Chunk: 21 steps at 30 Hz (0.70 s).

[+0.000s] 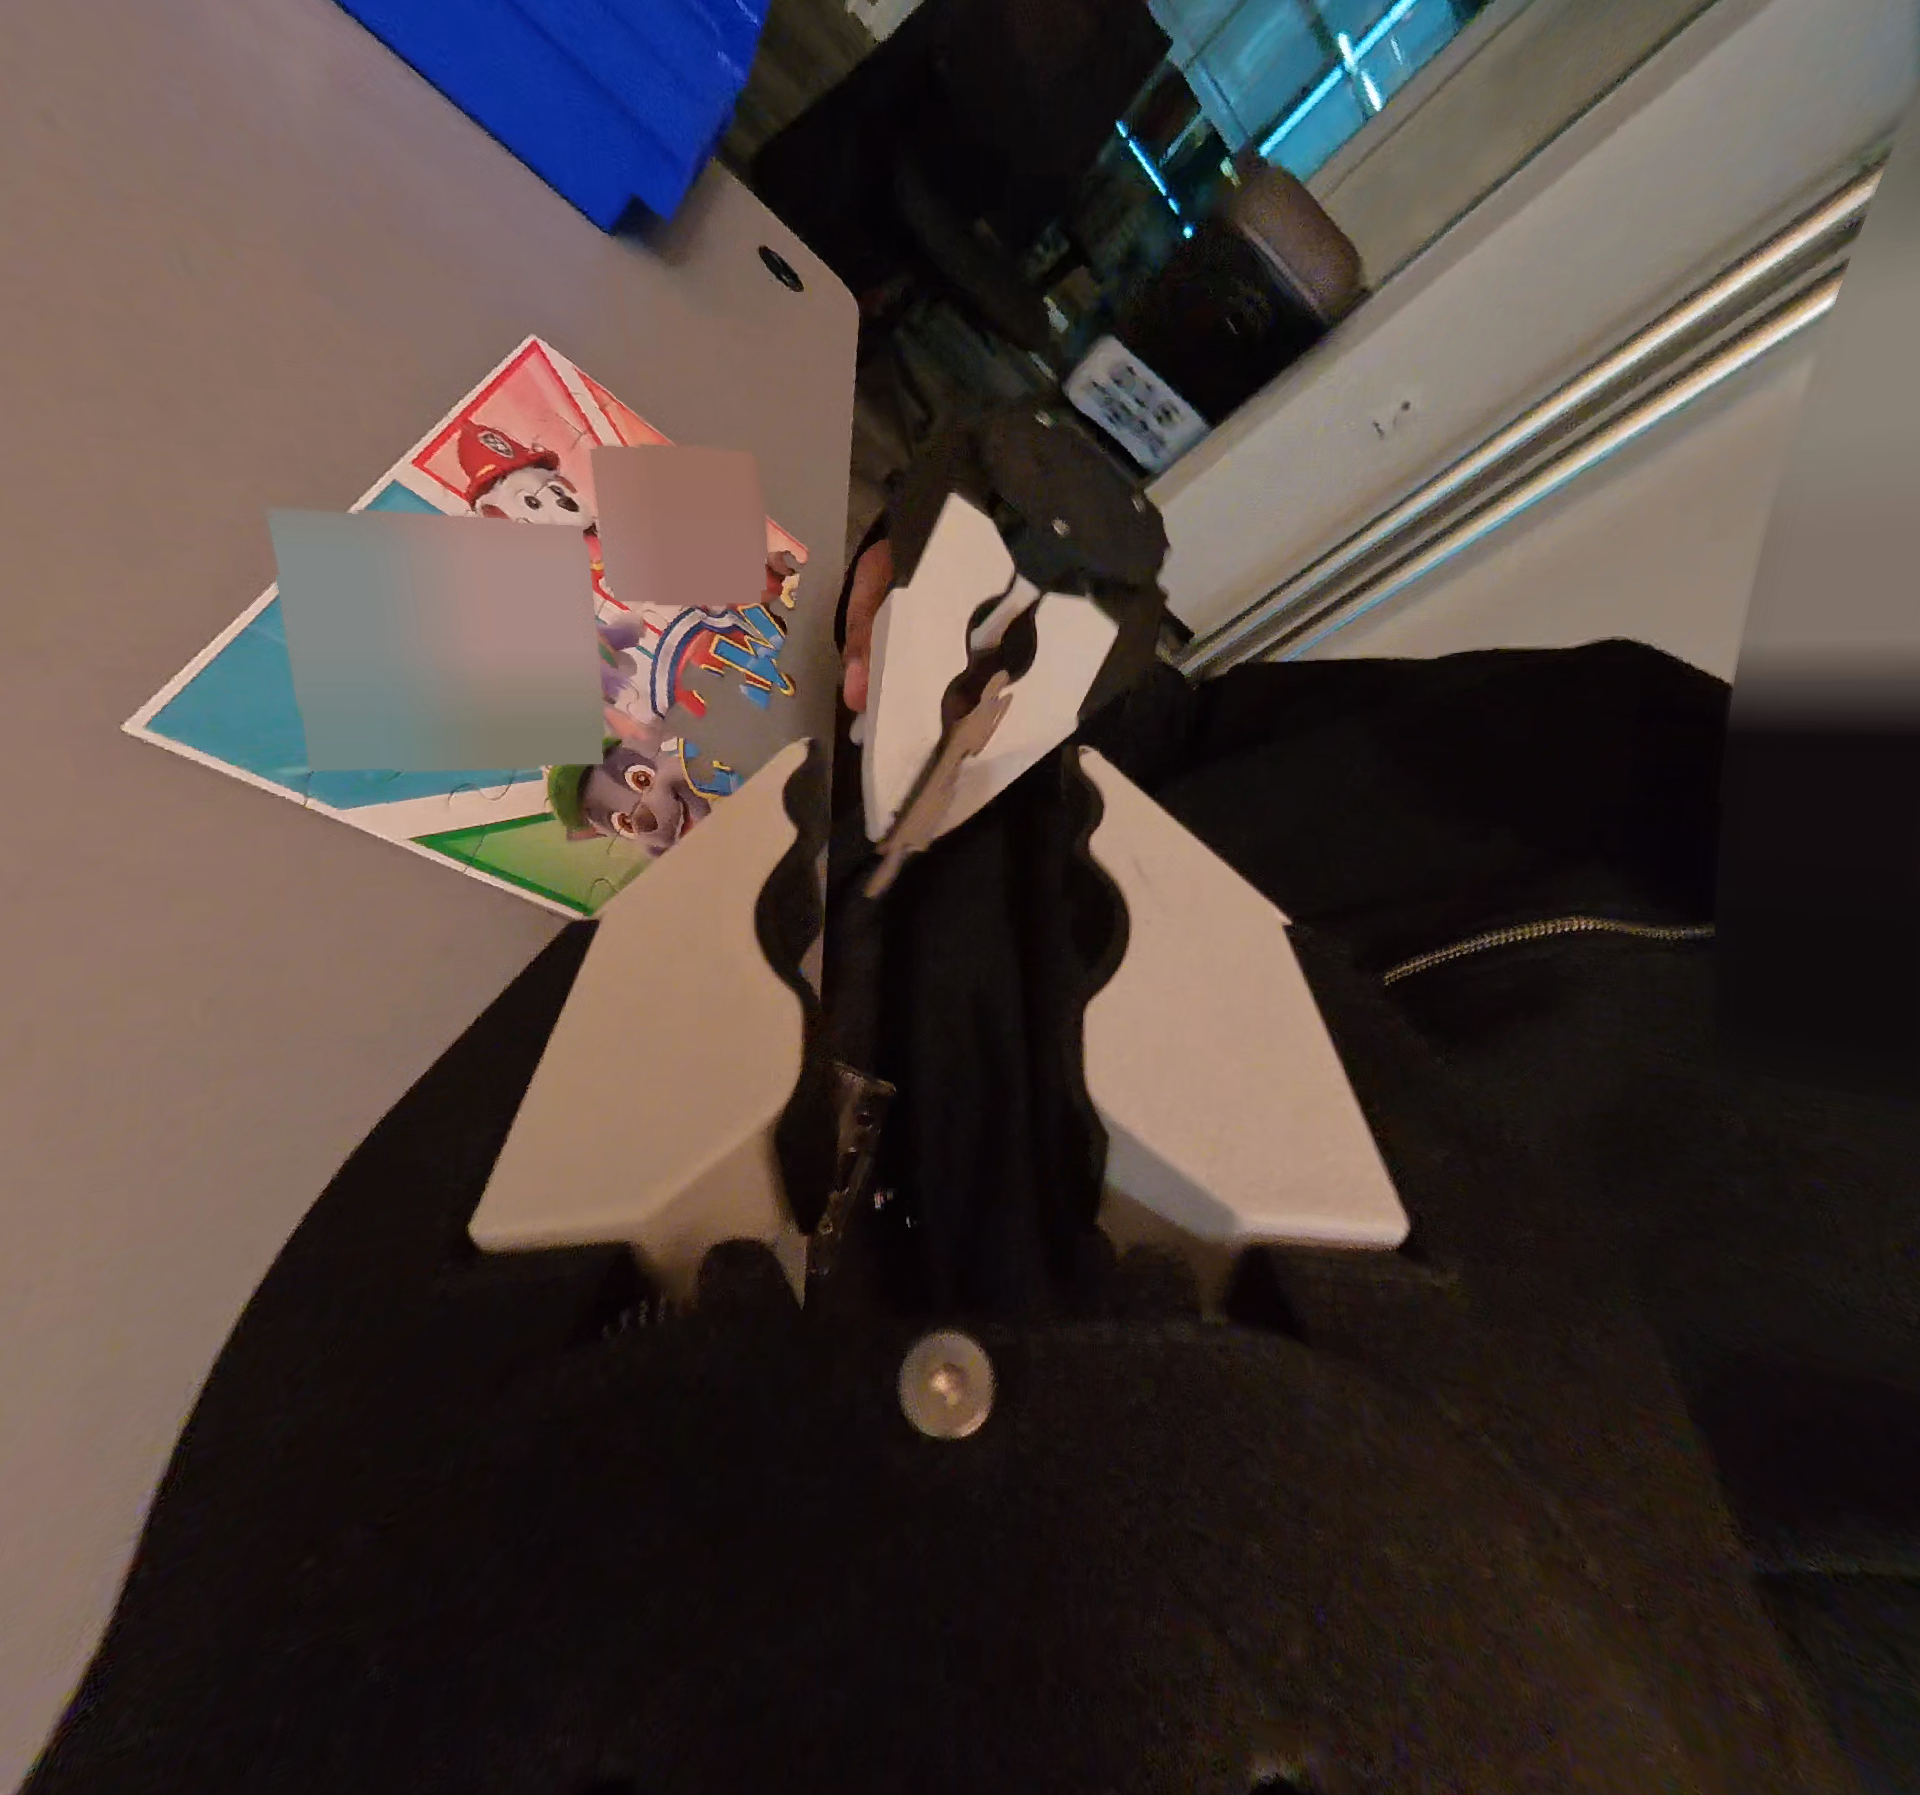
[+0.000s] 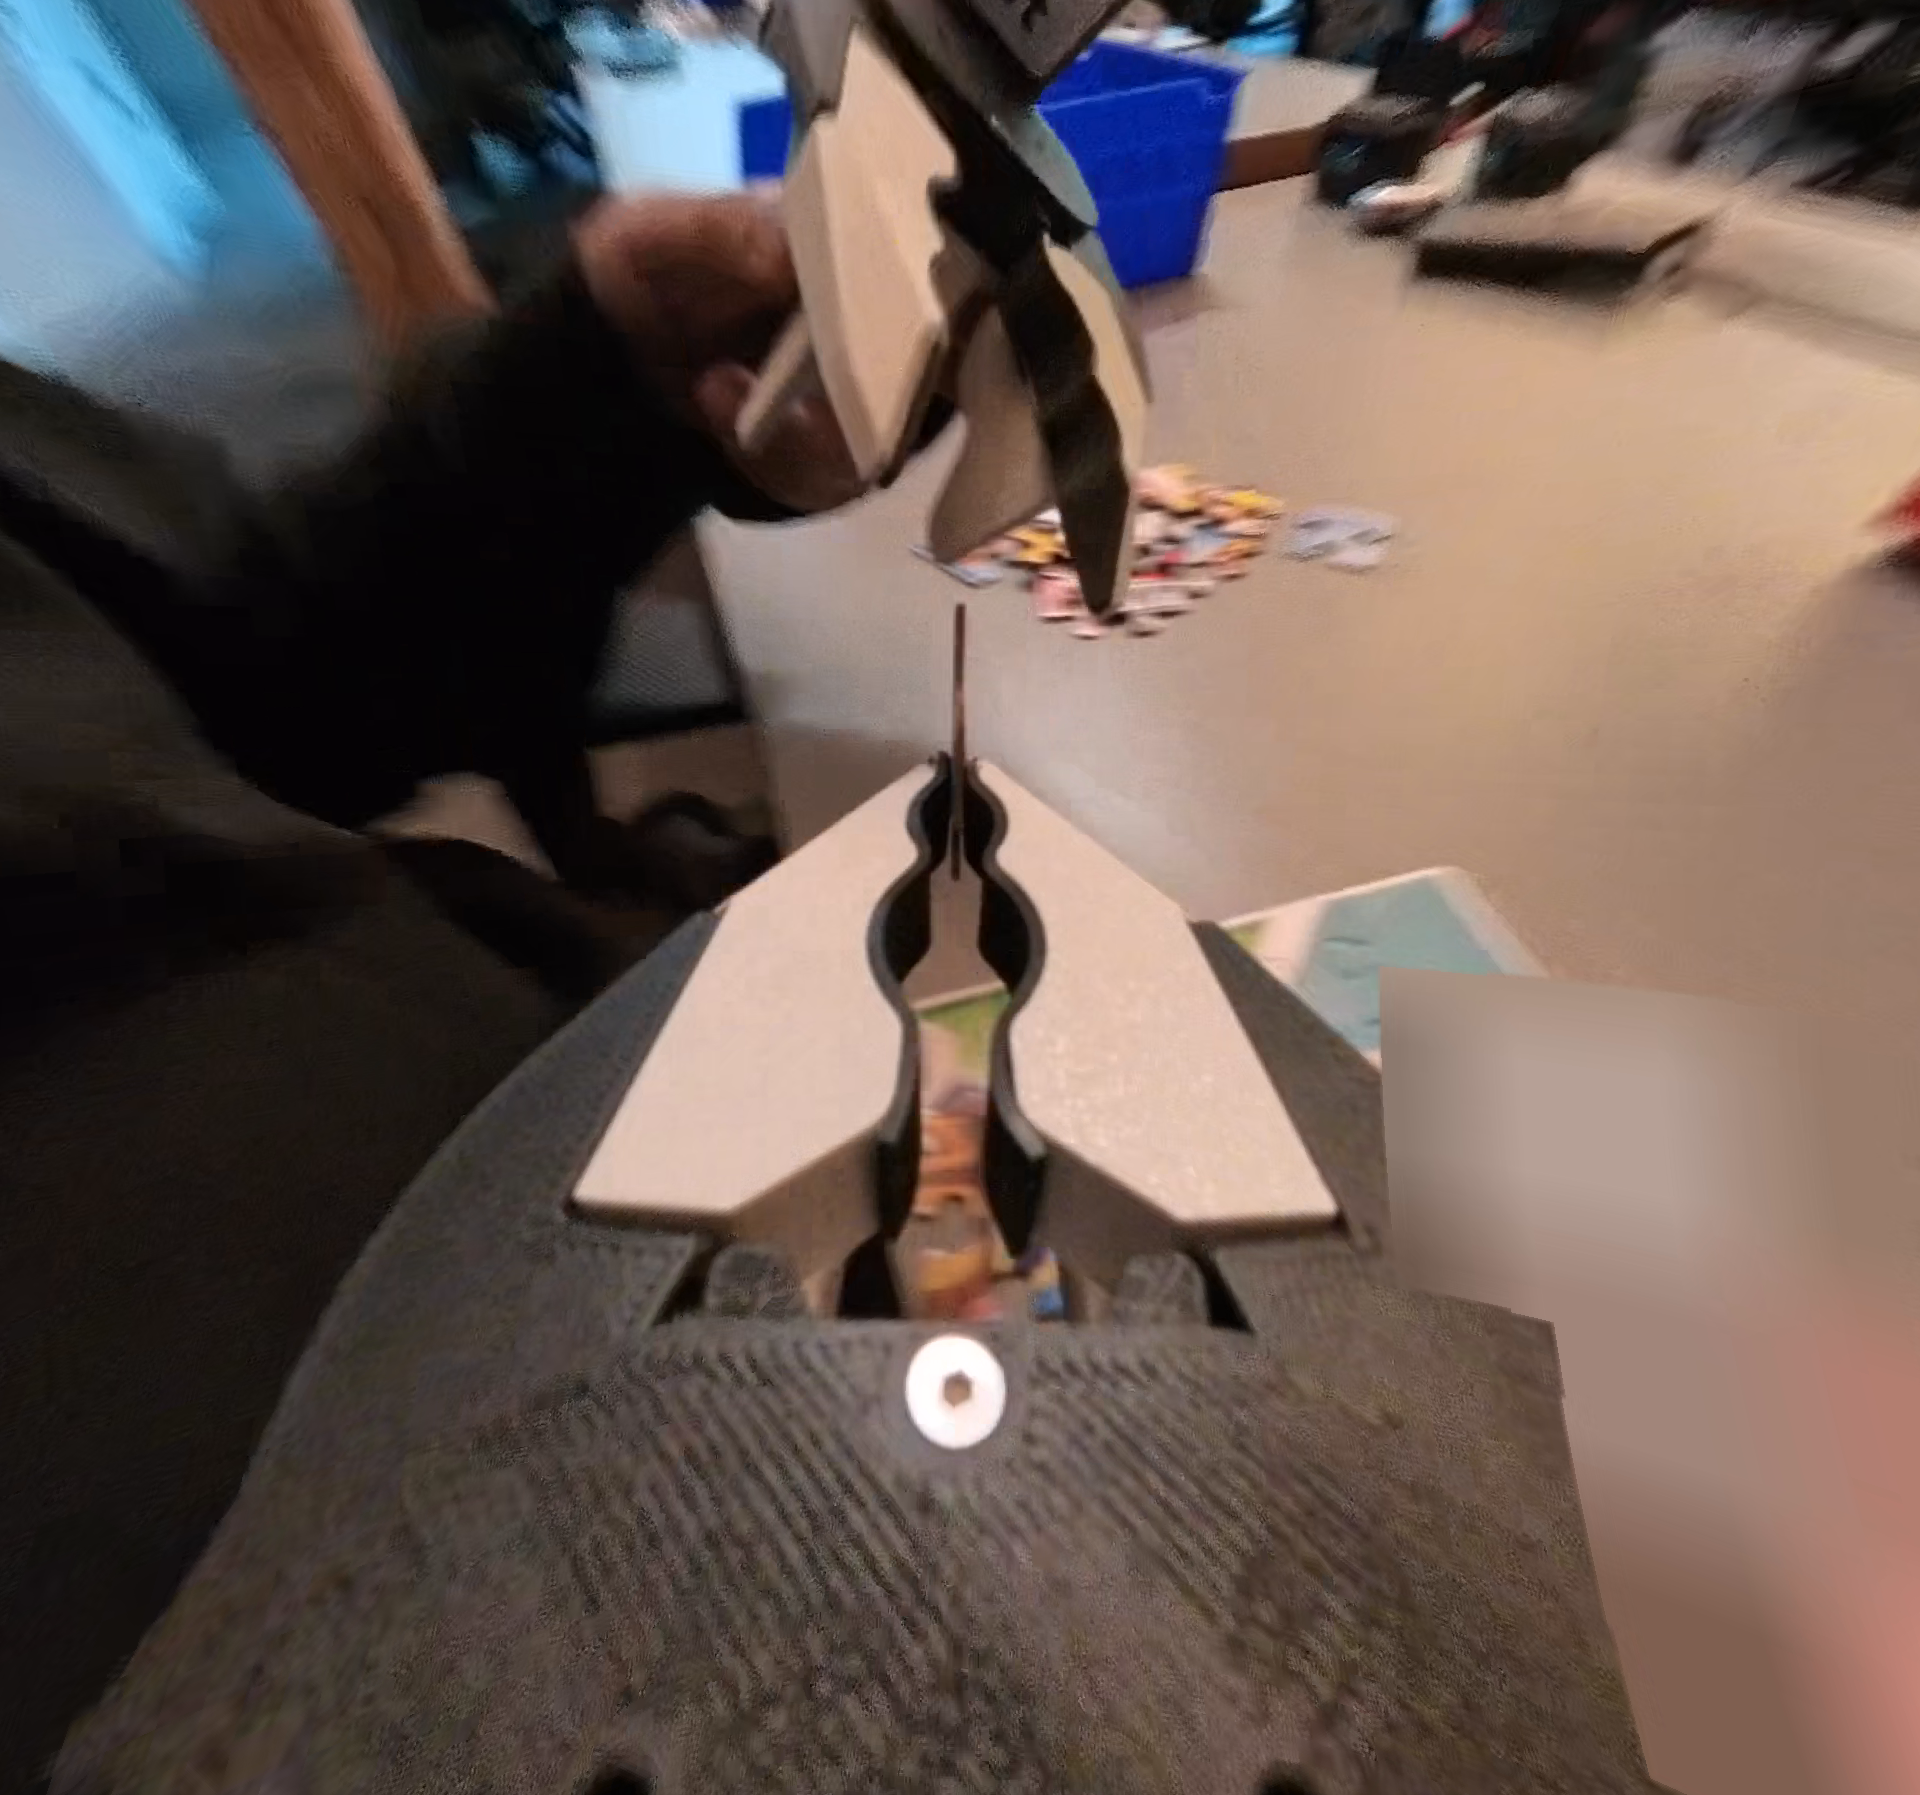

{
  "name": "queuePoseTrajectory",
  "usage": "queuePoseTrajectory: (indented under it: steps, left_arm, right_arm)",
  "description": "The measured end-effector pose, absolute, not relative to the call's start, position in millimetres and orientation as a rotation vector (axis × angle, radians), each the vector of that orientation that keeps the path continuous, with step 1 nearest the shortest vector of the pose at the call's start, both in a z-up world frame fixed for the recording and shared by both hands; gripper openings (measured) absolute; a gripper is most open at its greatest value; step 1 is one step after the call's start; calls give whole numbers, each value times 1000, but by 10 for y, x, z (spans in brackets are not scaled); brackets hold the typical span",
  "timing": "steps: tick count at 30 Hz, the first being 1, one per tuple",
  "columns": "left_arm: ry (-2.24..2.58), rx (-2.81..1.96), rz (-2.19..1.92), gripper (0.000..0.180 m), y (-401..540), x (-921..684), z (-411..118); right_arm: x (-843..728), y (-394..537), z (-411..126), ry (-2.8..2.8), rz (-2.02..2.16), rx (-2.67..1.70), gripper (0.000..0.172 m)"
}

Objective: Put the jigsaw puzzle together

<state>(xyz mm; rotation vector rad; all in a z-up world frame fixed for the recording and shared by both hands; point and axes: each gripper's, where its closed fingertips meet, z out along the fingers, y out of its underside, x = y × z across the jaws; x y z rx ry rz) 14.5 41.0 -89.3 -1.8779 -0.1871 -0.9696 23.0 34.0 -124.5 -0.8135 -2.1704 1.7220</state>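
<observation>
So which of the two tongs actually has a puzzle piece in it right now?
The right tongs: shut on a thin puzzle piece seen edge-on, sticking out past the tips. The left tongs stand open, nothing between them.

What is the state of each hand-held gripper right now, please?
Left hand-held gripper: open, holding nothing.
Right hand-held gripper: closed on a thin puzzle piece, seen edge-on.

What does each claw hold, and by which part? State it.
Right claw: a jigsaw puzzle piece, pinched edge-on by its lower end at the fingertips. Left claw: open, nothing held.
</observation>
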Motion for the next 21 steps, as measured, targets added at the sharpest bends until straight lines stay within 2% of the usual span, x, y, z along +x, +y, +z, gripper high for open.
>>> queuePoseTrajectory:
  steps: [2,4,6,9,11,13,17,21]
  left_arm:
    - [-130,-1913,-964,36,421,239,-942]
    - [-36,-1958,-935,14,415,354,-982]
    - [-2,-2001,-846,0,433,356,-1032]
    - [-5,-2007,-843,0,406,342,-1018]
    - [-76,-2031,-806,0,326,197,-1046]
    - [-236,-2062,-695,0,164,-133,-1117]
    - [-662,-2095,-384,0,-453,-988,-1375]
    - [-879,-1899,-447,0,-882,-1304,-1377]
  right_arm:
    - [287,332,-1169,-2175,1978,-959,0]
    - [301,367,-1137,-2159,2076,-1014,0]
    - [336,370,-1133,-2175,2089,-1007,0]
    - [328,387,-1126,-2163,2059,-1012,6]
    - [255,477,-1136,-2112,1972,-1020,29]
    - [213,587,-1120,-2060,1885,-999,45]
    - [244,717,-1047,-2019,1795,-965,50]
    - [250,773,-1028,-1981,1692,-950,49]
